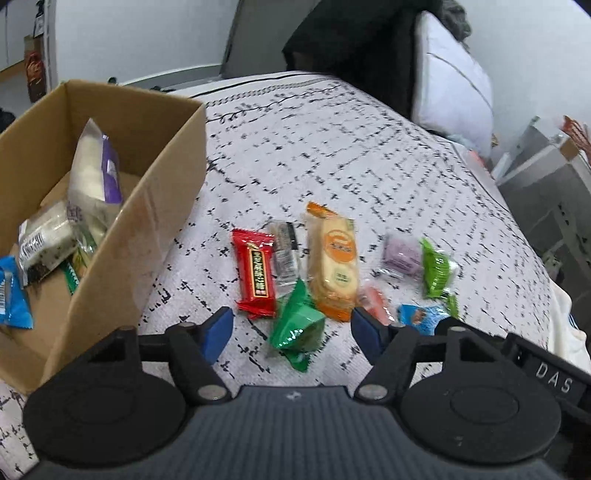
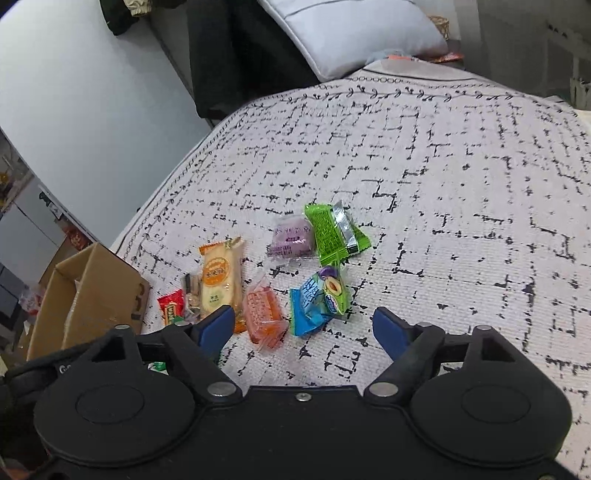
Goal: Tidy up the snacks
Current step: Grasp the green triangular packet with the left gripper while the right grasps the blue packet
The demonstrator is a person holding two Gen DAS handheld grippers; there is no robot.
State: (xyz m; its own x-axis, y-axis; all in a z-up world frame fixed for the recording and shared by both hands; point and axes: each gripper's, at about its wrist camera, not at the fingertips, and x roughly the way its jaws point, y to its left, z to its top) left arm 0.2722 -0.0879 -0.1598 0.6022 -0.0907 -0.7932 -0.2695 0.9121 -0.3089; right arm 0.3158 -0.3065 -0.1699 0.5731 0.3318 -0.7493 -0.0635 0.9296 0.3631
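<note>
While the cardboard box (image 1: 122, 236) cuts off its blue packet (image 1: 13, 295), left gripper (image 1: 291, 328) and right gripper (image 2: 304, 328) gape wide, holding nothing, blurred snacks on patterned cloth (image 2: 443, 184), grey pillow (image 2: 351, 33) behind.

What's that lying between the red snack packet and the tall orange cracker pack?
A small clear-wrapped snack with a dark band lies between the red packet and the orange cracker pack. The left wrist view shows it best.

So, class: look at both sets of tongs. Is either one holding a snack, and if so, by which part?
Nothing is held. The left tongs are open above the dark green packet, and the right tongs are open and empty.
</note>
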